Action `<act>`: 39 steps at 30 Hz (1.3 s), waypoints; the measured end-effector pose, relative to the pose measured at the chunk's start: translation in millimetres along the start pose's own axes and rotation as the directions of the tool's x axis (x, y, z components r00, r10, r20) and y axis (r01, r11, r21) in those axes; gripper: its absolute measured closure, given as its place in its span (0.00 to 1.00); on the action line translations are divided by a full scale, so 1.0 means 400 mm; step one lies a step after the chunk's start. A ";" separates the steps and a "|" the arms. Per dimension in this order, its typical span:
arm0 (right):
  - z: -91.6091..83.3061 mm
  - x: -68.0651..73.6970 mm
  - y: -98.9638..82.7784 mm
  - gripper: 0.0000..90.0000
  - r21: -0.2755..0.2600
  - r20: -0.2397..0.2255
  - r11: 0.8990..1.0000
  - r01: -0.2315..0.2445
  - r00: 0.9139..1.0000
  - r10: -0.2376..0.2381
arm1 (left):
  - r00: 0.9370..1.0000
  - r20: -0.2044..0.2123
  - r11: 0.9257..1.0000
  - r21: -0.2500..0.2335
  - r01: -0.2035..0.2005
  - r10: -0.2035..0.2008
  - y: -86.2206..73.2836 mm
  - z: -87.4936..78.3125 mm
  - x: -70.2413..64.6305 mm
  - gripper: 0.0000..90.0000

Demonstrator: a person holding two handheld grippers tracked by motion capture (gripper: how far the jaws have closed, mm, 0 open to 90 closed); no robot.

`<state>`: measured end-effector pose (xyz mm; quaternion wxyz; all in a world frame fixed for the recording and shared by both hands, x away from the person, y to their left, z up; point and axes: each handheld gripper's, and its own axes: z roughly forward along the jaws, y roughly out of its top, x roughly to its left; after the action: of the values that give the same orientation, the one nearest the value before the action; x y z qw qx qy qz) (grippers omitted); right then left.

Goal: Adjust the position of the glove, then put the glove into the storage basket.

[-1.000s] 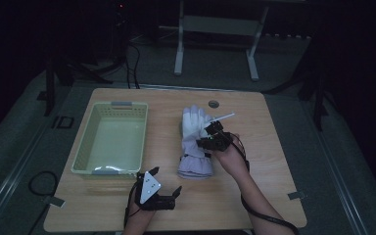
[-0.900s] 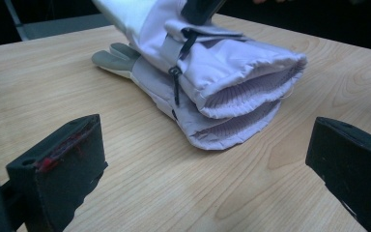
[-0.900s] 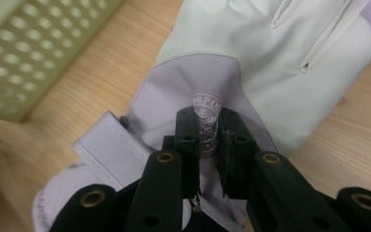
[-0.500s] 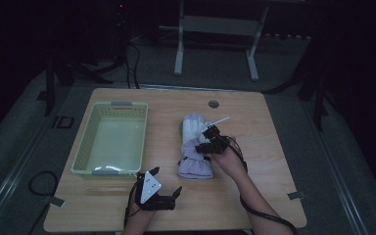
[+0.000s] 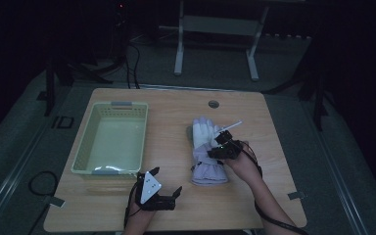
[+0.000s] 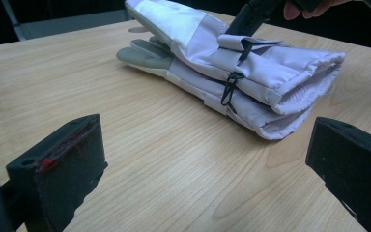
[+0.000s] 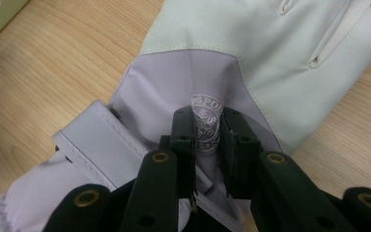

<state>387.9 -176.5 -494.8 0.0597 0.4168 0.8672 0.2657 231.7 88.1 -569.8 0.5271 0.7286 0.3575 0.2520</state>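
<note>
On the light wooden table (image 5: 176,215), a pair of white and pale lilac padded winter gloves (image 5: 205,152) lies stacked, fingers pointing away from the person and cuffs toward them, right of a pale green perforated plastic basket (image 5: 110,138). The right gripper (image 5: 214,147) sits on the upper glove, its jaws nearly closed and pinching a raised fold of lilac fabric (image 7: 206,128). The fold carries a round white emblem with a snowflake; only the letters "SPO" along its rim can be read, the rest being hidden between the jaws. A lilac strap (image 7: 94,140) lies across the cuff beside the pinch. The left gripper (image 5: 165,195) rests low near the table's front edge, well apart from the gloves, its jaws spread wide with nothing between them. Black cord loops (image 6: 229,87) hang at the gloves' side.
</note>
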 end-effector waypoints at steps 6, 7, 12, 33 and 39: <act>-0.004 0.003 -0.004 0.84 -0.013 0.008 0.999 -0.031 0.999 0.031 | 1.000 -0.006 1.000 0.002 -0.001 0.001 0.000 0.001 -0.002 0.00; -0.002 0.007 -0.004 0.84 -0.010 0.013 0.999 -0.040 0.999 0.040 | 1.000 -0.005 1.000 0.001 -0.003 0.003 0.000 0.001 -0.002 0.00; -0.002 0.014 -0.001 0.80 -0.025 0.024 0.999 -0.044 0.999 0.045 | 1.000 -0.005 1.000 0.000 -0.003 0.003 0.000 0.000 -0.002 0.00; -0.122 -0.026 -0.068 0.15 -0.286 0.005 0.952 0.112 0.993 -0.115 | 0.997 0.038 0.992 0.108 -0.066 0.063 0.039 0.013 -0.035 0.00; -0.133 -0.045 -0.108 0.18 -0.342 0.065 0.922 0.182 0.983 -0.170 | 0.998 0.066 0.993 0.121 -0.007 -0.002 0.073 0.019 -0.033 0.00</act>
<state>352.5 -234.1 -473.7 0.1703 0.3246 0.8397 0.4006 236.7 67.5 -544.3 0.4932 0.7676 0.3535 0.2062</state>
